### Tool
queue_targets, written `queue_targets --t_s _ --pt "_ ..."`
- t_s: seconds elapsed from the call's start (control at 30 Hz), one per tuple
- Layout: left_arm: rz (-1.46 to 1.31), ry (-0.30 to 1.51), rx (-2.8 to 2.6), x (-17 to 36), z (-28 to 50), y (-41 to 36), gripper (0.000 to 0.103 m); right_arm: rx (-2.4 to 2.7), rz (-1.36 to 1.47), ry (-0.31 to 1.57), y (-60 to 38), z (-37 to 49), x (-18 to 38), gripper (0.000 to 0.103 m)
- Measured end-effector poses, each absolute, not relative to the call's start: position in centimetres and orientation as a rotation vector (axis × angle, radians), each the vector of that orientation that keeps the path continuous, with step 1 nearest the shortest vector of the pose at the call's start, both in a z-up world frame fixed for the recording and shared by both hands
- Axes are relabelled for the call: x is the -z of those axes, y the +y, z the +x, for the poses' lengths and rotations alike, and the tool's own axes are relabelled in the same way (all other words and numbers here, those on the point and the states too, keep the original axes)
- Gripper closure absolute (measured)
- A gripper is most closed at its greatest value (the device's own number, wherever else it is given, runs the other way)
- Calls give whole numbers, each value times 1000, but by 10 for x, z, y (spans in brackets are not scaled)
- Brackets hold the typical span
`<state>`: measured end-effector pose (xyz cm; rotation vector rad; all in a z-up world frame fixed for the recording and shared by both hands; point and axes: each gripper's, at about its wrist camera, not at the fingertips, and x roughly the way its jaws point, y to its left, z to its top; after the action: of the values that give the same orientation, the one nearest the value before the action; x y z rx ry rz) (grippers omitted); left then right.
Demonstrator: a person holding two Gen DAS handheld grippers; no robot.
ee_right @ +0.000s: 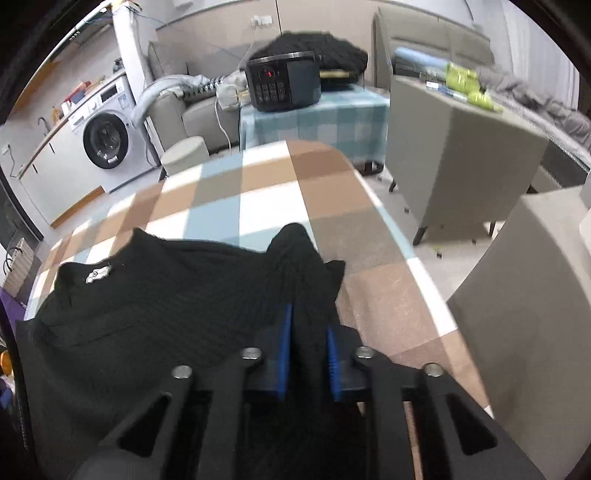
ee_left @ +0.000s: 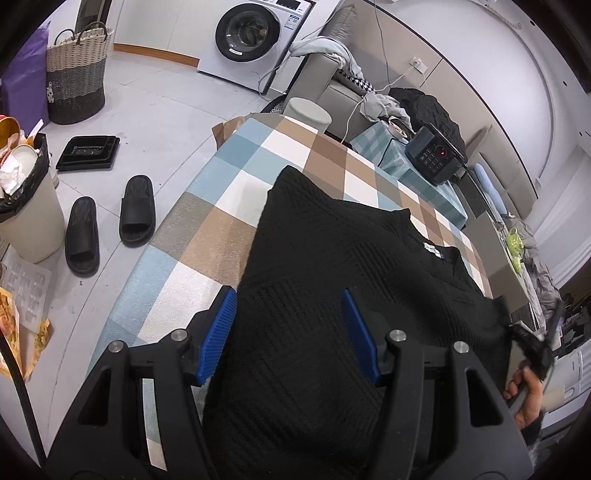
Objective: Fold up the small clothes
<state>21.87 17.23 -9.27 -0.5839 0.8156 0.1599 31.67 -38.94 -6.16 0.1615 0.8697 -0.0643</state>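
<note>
While the black knit sweater (ee_left: 332, 280) lies spread across the checked desk (ee_left: 207, 229), the left gripper (ee_left: 290, 306) hangs over its near part with the 2 blue fingers (ee_left: 221, 325) set wide apart, nothing pinched between them. Over on the other side, the right gripper (ee_right: 306, 332) has its fingers (ee_right: 284, 350) drawn in narrow on a bunched fold of the sweater (ee_right: 155, 295), fabric rising between the pads. The white neck label (ee_right: 98, 275) shows near the collar, facing up. Beyond the desk stand a washing machine (ee_left: 255, 33) and a black appliance (ee_right: 282, 86) on a small checked table; 2 black slippers (ee_left: 110, 225) sit on the floor.
</note>
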Motion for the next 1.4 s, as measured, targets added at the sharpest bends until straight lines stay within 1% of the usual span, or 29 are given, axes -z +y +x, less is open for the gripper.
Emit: queue_targets --t_s 0.07,0.13,0.17,0.3,0.43,0.47,0.5,0.53,0.6,0.9,0.93,1.0,1.03,1.07,1.1,1.3,1.4 --pt "-585 816 -162 93 218 174 48 7 200 734 -395 299 36 95" --pt "-585 817 -165 94 219 175 48 -21 217 654 -399 291 17 95" --pt "-586 817 -168 95 220 176 48 -24 227 647 -400 291 14 95" --pt "-594 821 -169 98 219 178 48 33 290 682 -416 309 18 95" --pt "-588 837 -184 103 218 181 48 107 335 872 -433 331 49 94" --pt "-587 842 -188 105 218 182 48 102 361 893 -436 331 54 94" --pt "-584 851 -194 107 220 183 48 77 385 900 -439 326 56 88" --pt "-582 854 -196 109 222 183 48 63 390 896 -442 320 56 74" --pt "-563 865 -199 110 233 183 48 39 392 871 -441 310 56 57" --pt "-458 934 -242 117 307 181 48 -17 415 869 -436 274 46 55" --pt "-440 954 -256 121 314 181 50 -24 409 867 -434 271 44 54" --pt "-421 929 -260 121 316 180 66 -32 397 867 -432 267 43 54" --pt "-422 912 -247 121 316 180 84 -34 388 866 -430 265 42 54" --pt "-422 893 -233 118 315 179 94 -32 379 866 -430 264 42 54" --pt "-414 871 -239 114 313 179 97 -29 367 865 -428 263 42 54" --pt "-446 648 -234 74 283 181 99 -36 341 865 -427 258 42 54" --pt "-412 649 -285 71 289 184 99 -32 348 872 -430 257 45 54"
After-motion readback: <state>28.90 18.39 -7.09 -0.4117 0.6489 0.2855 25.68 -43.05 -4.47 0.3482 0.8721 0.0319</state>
